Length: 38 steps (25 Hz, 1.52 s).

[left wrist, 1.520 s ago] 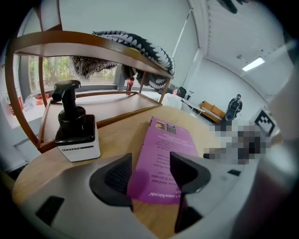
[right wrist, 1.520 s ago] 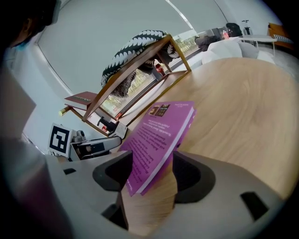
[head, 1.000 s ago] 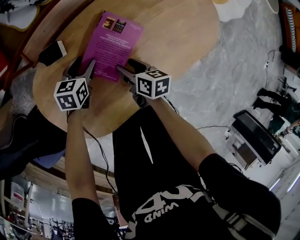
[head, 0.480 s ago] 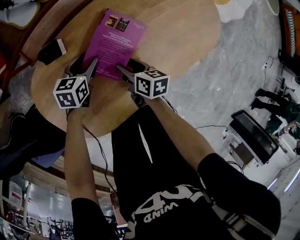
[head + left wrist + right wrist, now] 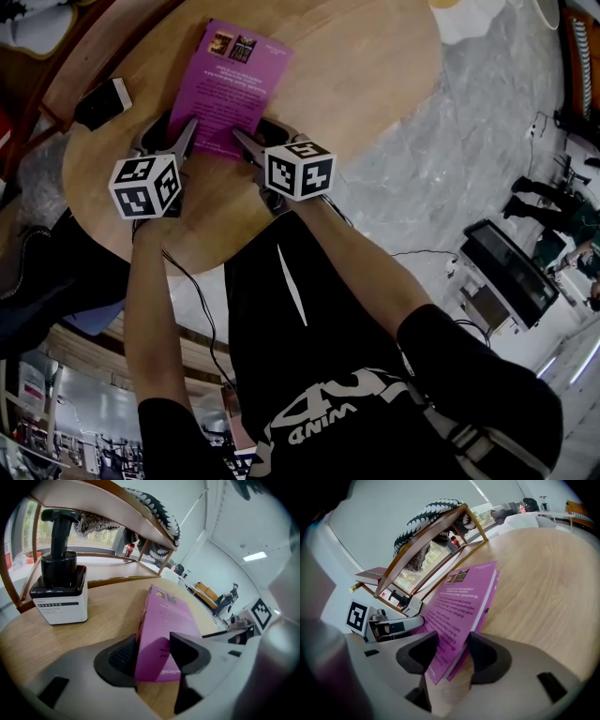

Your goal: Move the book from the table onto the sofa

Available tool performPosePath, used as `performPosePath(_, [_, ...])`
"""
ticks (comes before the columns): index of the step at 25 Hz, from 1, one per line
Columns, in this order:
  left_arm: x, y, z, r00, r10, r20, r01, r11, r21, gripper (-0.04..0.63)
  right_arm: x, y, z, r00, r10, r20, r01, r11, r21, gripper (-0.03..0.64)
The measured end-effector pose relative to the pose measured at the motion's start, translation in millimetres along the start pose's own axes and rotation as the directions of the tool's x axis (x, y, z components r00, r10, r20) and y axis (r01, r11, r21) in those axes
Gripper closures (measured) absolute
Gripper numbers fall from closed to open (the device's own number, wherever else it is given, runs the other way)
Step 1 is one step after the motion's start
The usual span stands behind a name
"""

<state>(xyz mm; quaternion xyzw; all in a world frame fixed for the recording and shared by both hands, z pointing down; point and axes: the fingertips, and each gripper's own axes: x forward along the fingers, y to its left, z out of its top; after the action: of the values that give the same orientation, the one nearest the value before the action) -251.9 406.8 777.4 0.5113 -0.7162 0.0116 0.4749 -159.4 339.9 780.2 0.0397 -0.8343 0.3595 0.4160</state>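
The book [image 5: 228, 89] is a purple paperback on the round wooden counter [image 5: 366, 75]. Its back cover faces up. Its near edge sits at the tips of both tools and its length runs straight ahead of them.

Left tool [image 5: 173, 133]: the jaws are clamped on the book's near left corner [image 5: 164, 620]. One pad sits against the outer edge and the other on the cover, with no gap on either side [image 5: 152, 653].

Right tool [image 5: 262, 136]: the jaws are closing. The book's near right corner [image 5: 461, 604] stands between them, with a pad close on each side, and a firm grip is not yet evident [image 5: 452, 651].

Pose: both forearms reach forward from the body, the left forearm [image 5: 150, 300] nearly straight and the right forearm [image 5: 361, 277] angled inward. The tools sit side by side, tilted down at the counter, with their marker cubes facing up.

A pump bottle [image 5: 60, 585], white base with a black top, stands on the counter ahead of the left tool and to its left, well apart from the book.

Change from one second earlier: the head view shows the book, both tools and the pump bottle in practically the same places.
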Motion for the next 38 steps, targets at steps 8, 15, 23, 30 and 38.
performPosePath(8, [-0.7,-14.3,-12.8,1.0,0.01,0.004,-0.01,1.0,-0.02,0.368,-7.3,-7.2,-2.3,0.999,-0.033,-0.019,0.032,0.999,-0.033,0.414])
performPosePath(15, [-13.6,-25.6,-7.8,0.999,0.034,0.035,-0.033,0.999,-0.031,0.37,-21.3,-0.6,3.2,1.0,-0.017,0.003,0.017,0.999,-0.036,0.414])
performPosePath(23, [-58.0,-57.5,9.0,0.997,0.052,0.064,-0.046,0.996,-0.08,0.37,-69.4,31.9,17.4,1.0,-0.005,0.02,0.006,0.996,-0.091,0.414])
performPosePath(30, [-110.2,-109.9,51.4,0.99,0.09,0.104,-0.082,0.993,-0.079,0.37,-137.0,66.0,50.4,0.998,0.028,0.06,-0.02,0.992,-0.126,0.414])
performPosePath(38, [-184.3,-175.4,94.4,0.983,0.092,0.159,-0.082,0.994,-0.068,0.37,-227.0,116.7,77.9,0.992,0.052,0.115,-0.035,0.988,-0.152,0.414])
